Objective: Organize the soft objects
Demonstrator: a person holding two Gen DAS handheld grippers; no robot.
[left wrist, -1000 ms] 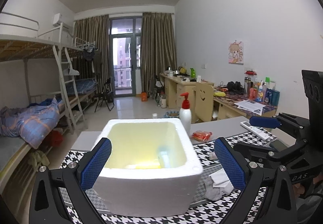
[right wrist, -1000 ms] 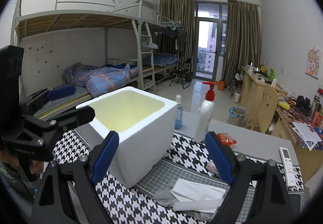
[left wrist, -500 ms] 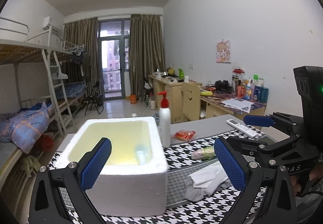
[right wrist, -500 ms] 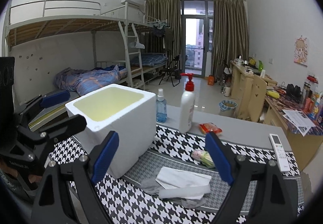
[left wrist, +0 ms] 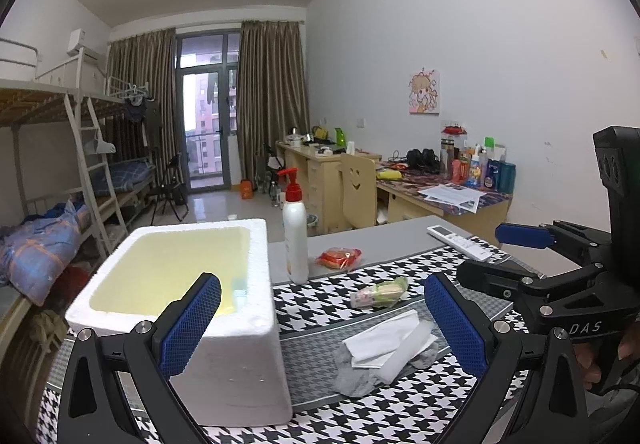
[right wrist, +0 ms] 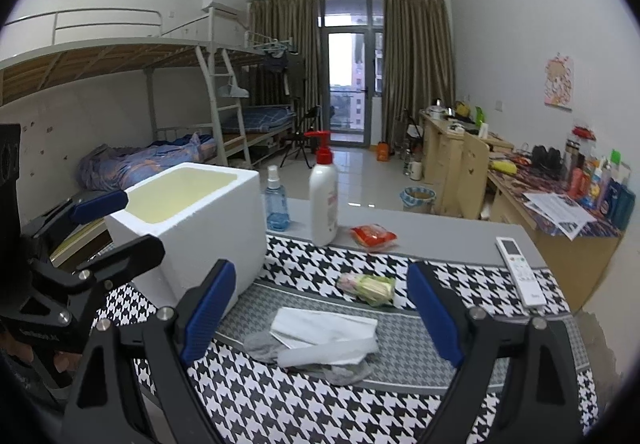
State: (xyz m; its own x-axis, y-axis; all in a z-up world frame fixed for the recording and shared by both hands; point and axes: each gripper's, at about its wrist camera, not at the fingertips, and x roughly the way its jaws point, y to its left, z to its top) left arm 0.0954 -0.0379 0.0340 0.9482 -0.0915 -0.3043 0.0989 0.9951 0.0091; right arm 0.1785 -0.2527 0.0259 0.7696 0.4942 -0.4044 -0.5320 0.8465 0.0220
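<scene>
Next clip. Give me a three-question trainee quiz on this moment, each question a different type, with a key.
1. True or false: the right gripper is clamped on the grey sock.
2. Which item stands closest to the foam box? A) blue spray bottle B) remote control C) red snack packet
3. Fill in: the folded white cloths lie on top of the ____.

Key
1. False. Its jaws stand wide open above the pile, holding nothing; the left gripper is open too.
2. A.
3. Grey sock, on the houndstooth mat.
</scene>
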